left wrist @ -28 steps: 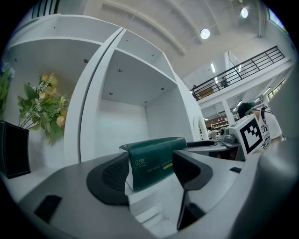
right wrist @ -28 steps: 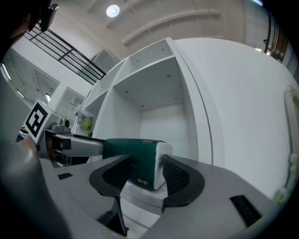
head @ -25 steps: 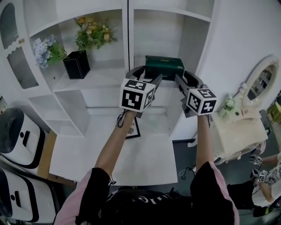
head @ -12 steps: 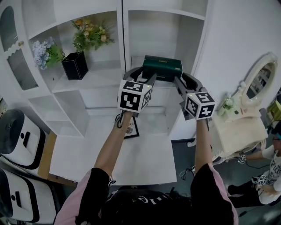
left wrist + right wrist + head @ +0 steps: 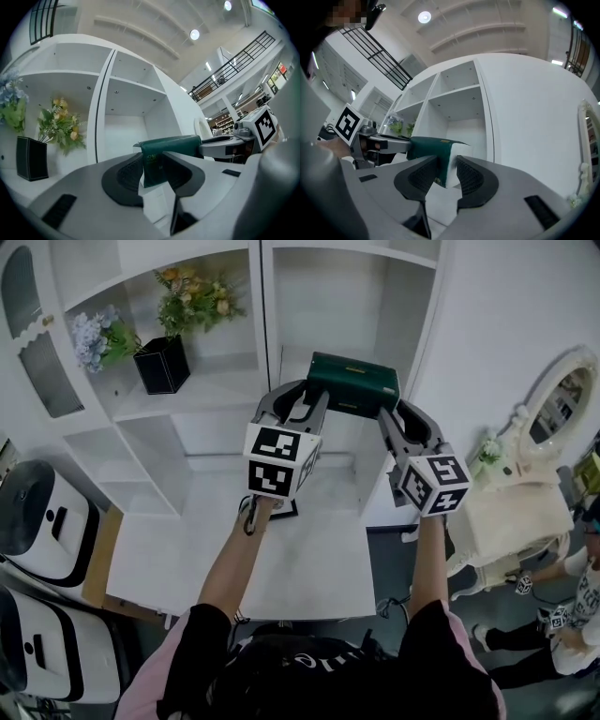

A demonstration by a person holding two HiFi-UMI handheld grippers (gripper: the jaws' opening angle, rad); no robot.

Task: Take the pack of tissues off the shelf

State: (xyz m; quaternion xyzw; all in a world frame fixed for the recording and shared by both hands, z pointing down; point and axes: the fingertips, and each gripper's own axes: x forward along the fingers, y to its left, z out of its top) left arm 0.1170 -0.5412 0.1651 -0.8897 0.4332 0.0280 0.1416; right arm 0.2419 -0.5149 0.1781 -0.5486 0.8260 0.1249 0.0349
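Note:
The dark green pack of tissues point(image 5: 353, 383) sits at the front of the right-hand shelf compartment point(image 5: 347, 296), gripped at both ends. My left gripper point(image 5: 311, 395) has just been closing and is now shut on the pack's left end point(image 5: 171, 145), which lies between its pads point(image 5: 126, 173). My right gripper point(image 5: 392, 409) also closed within the last second and pinches the right end point(image 5: 429, 147) between its pads point(image 5: 471, 176). I cannot tell whether the pack still touches the shelf board.
A black vase with yellow flowers point(image 5: 161, 367) and a blue bouquet point(image 5: 94, 338) stand in the left compartment. Below lies a white counter point(image 5: 309, 559) with a small framed picture point(image 5: 281, 512). White appliances point(image 5: 42, 531) sit left; a dressing table with mirror point(image 5: 553, 413) and a person point(image 5: 581, 606) are on the right.
The left jaws have closed onto the pack's left end. Both grippers and the pack have shifted a little towards me, out to the shelf's front.

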